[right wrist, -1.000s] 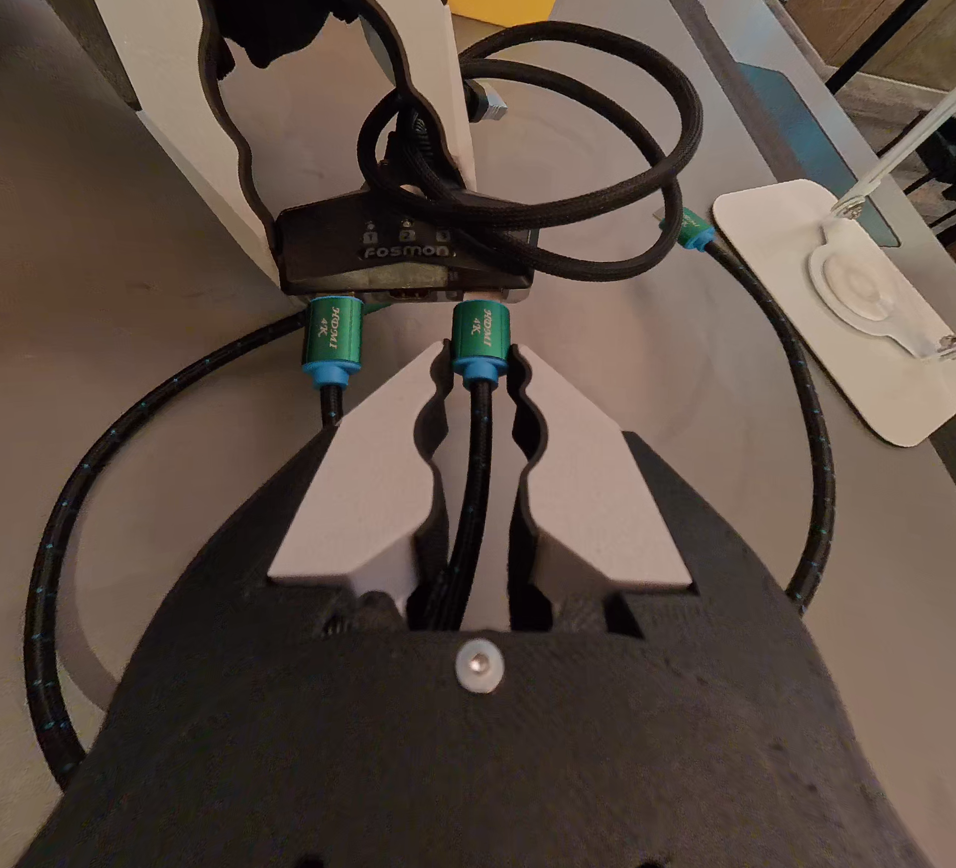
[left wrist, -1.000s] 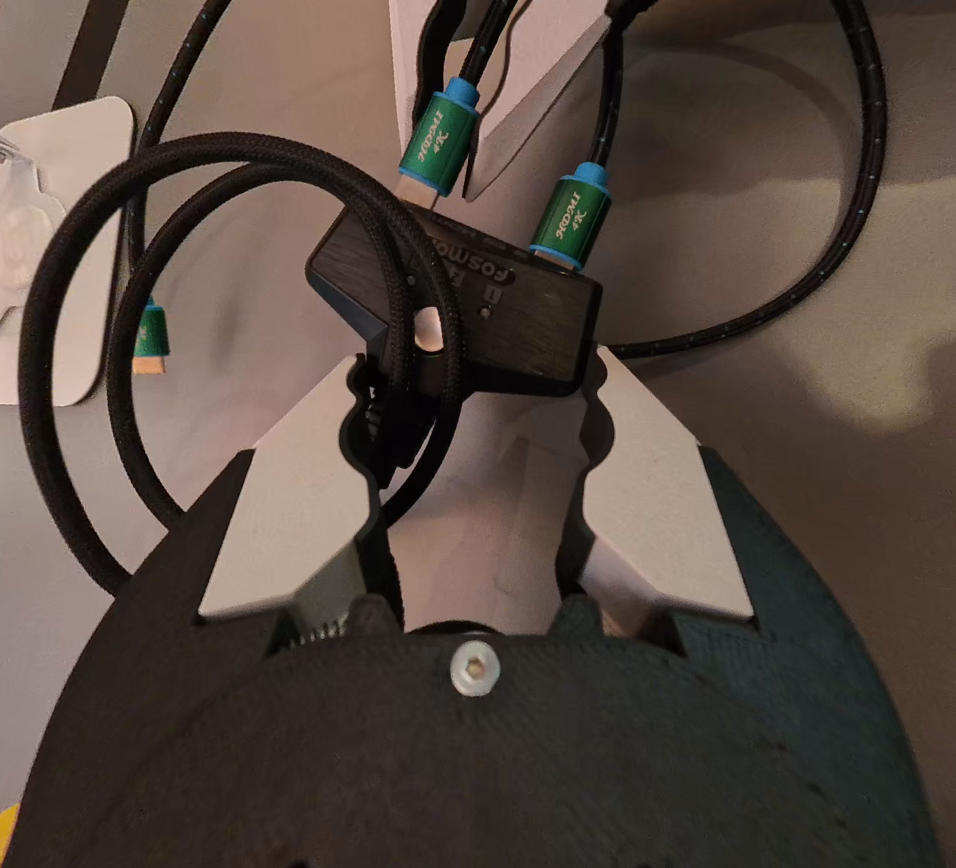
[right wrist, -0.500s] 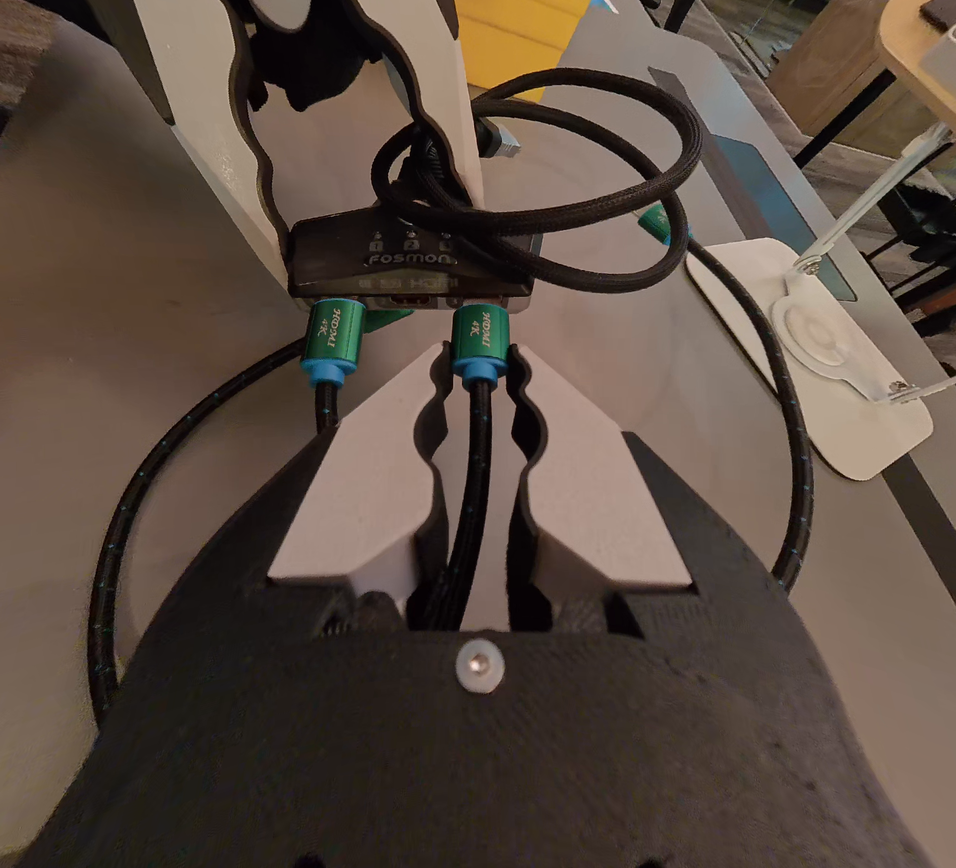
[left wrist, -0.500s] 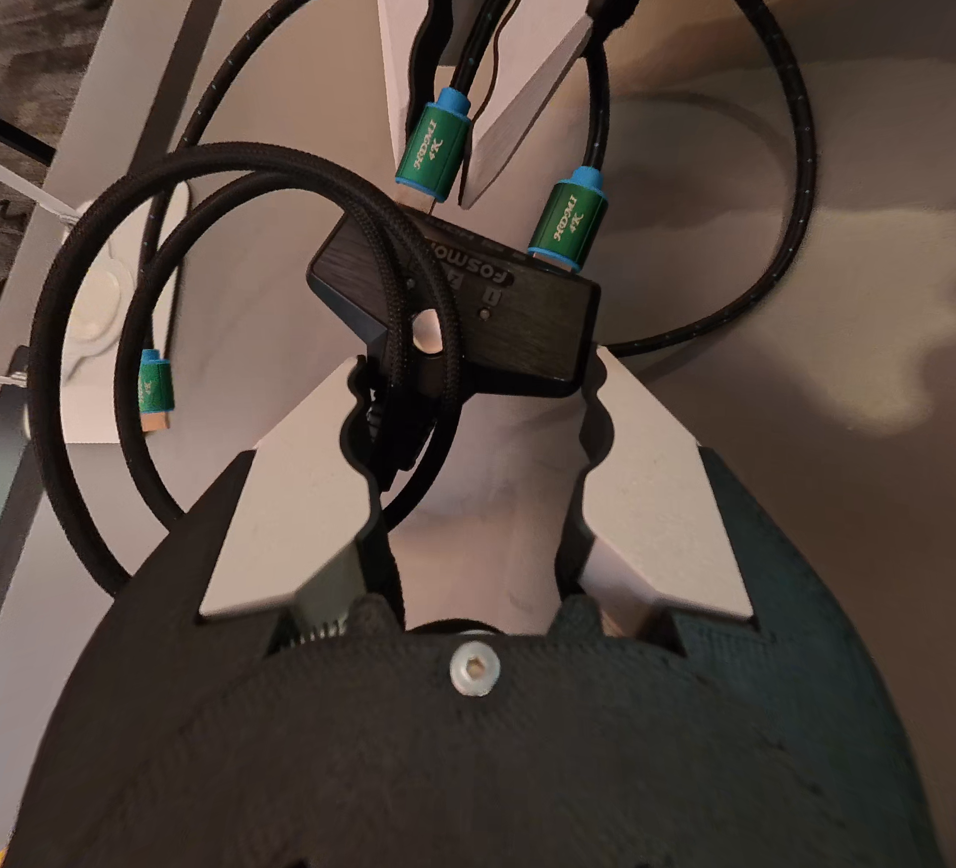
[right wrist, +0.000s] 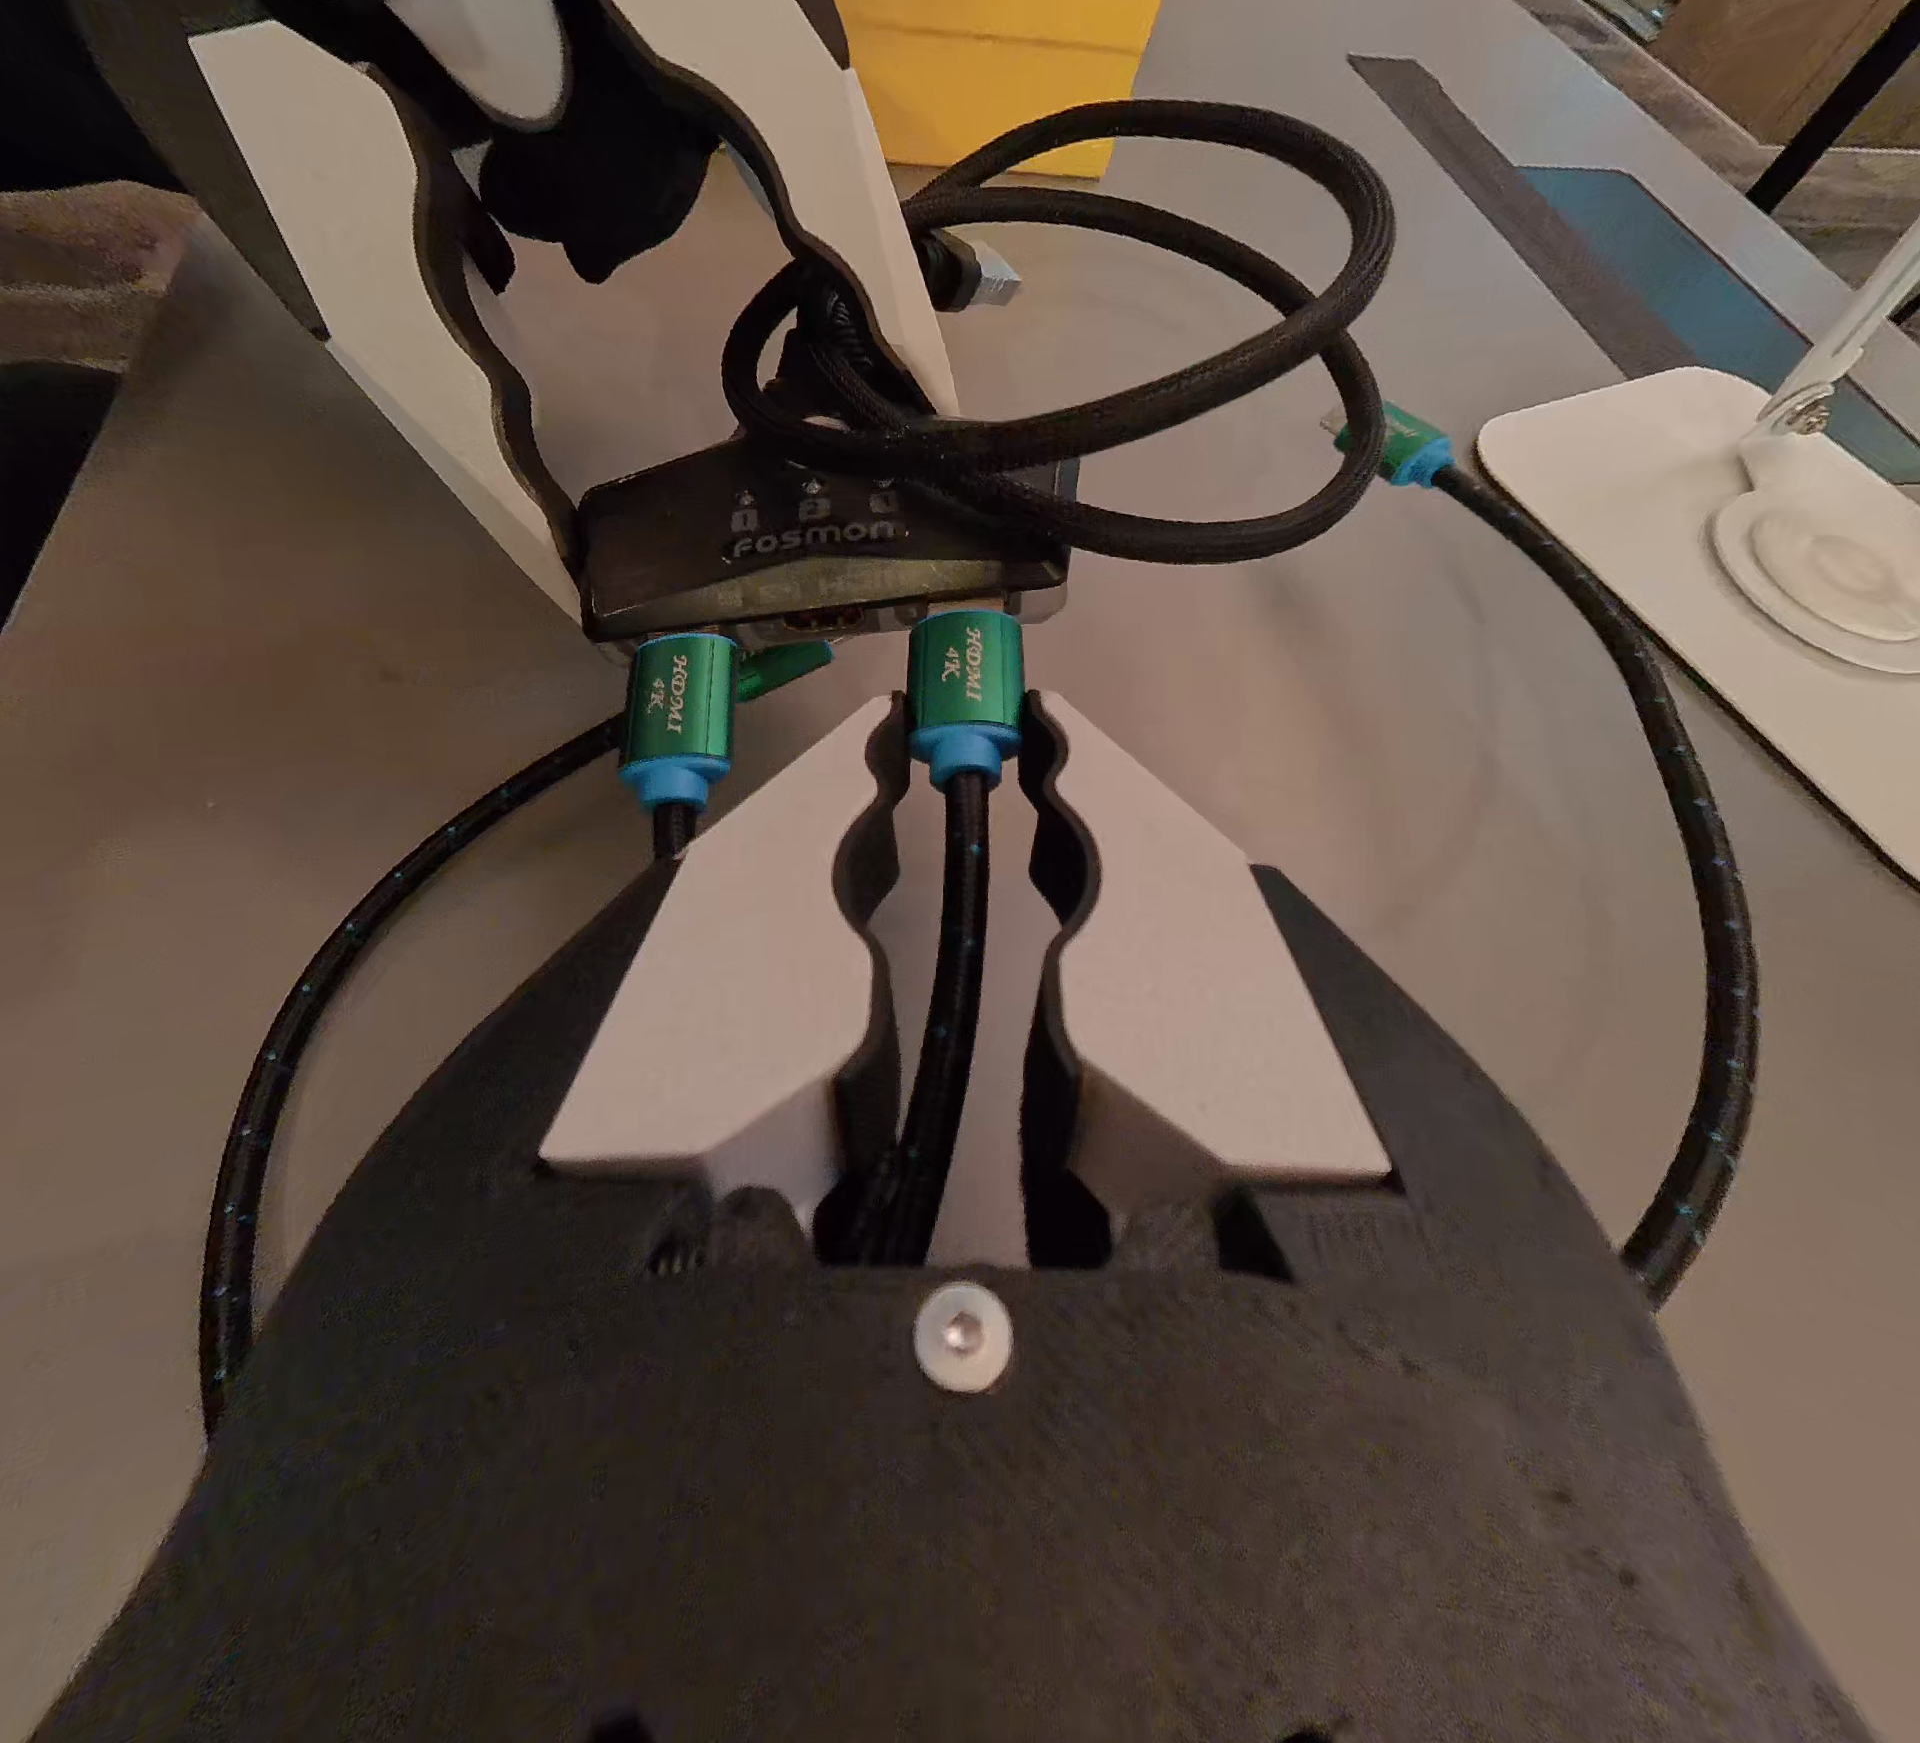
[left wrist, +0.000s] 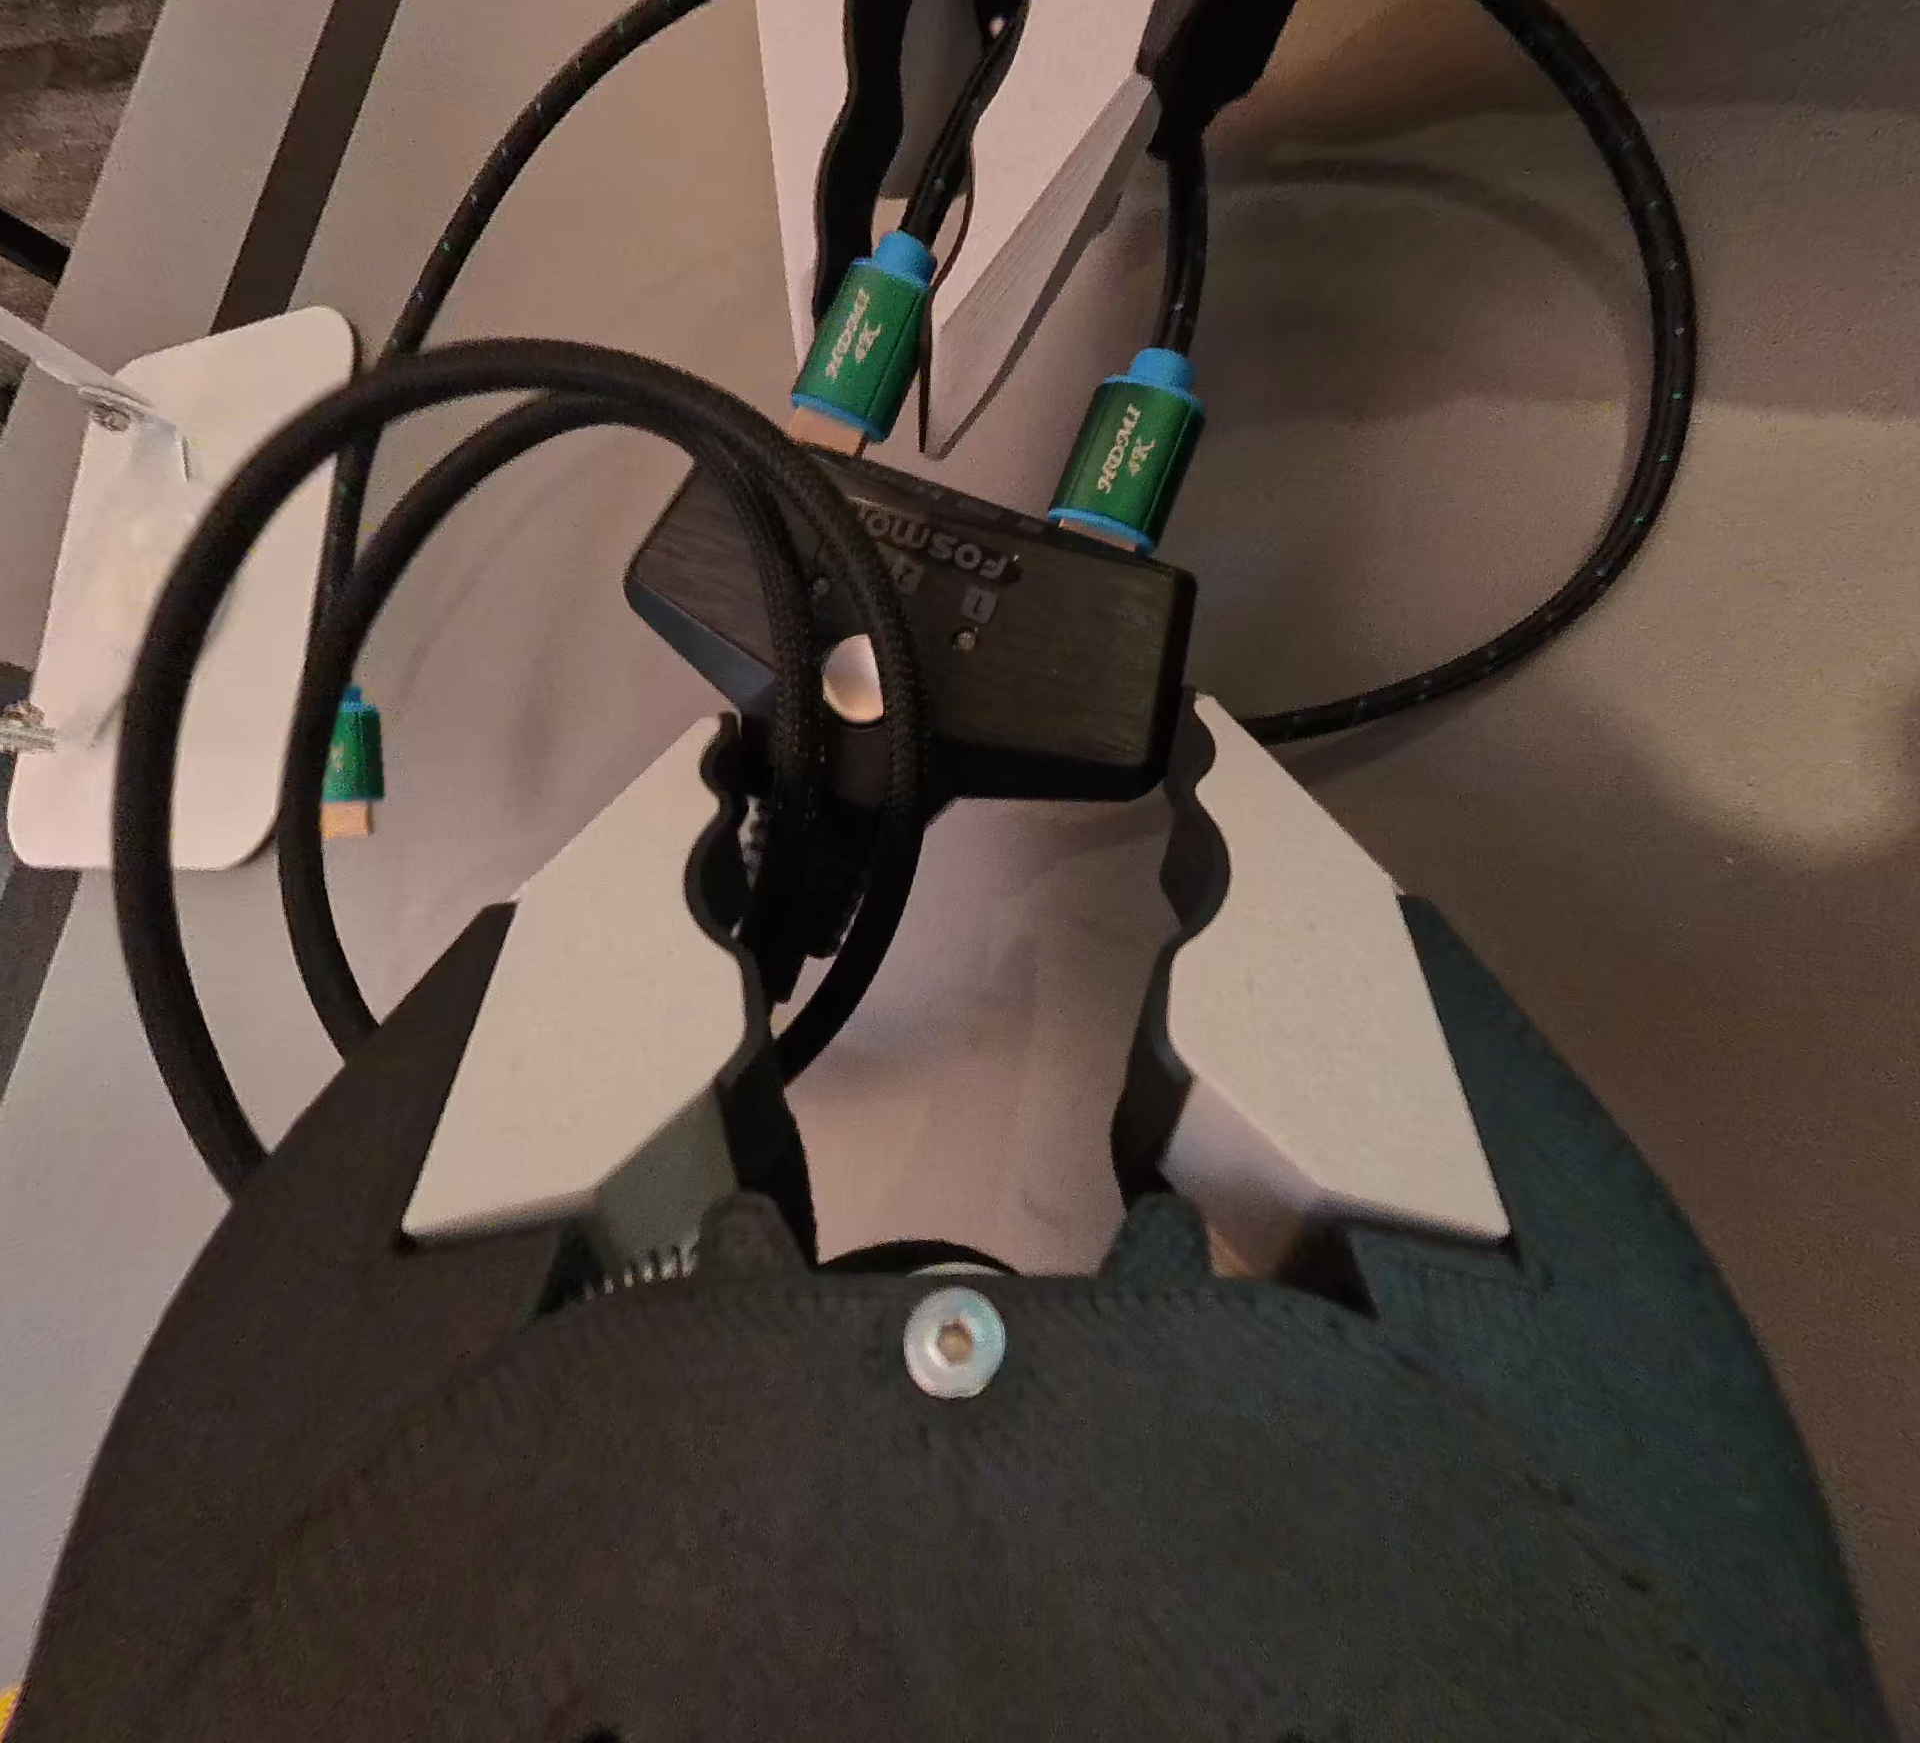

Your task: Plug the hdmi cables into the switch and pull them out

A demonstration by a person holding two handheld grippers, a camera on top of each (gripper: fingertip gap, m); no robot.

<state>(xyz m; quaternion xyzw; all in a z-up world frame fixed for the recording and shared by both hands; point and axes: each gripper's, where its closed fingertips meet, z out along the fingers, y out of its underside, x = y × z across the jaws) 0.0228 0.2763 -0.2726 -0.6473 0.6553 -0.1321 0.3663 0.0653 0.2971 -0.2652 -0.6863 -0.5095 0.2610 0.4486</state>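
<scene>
Left gripper [left wrist: 951,748] clamped across the black switch box [left wrist: 997,644], holding it off the grey table [left wrist: 1558,550], its own thick black lead [left wrist: 260,654] looped to one side; right gripper [right wrist: 961,706] closed on the green plug [right wrist: 964,667] of one cable, just behind the blue collar; gold tip sits at the outer port, whether fully home I cannot tell; second green plug [right wrist: 675,706] appears seated in the port at the other end; middle port [right wrist: 826,621] bare; third plug [right wrist: 1392,441] lies loose on the table near a white lamp base [right wrist: 1662,550]. Judgement: mid-insertion or start of withdrawal of the held plug; next move wants a straight push or pull along the port axis, box held firm.
</scene>
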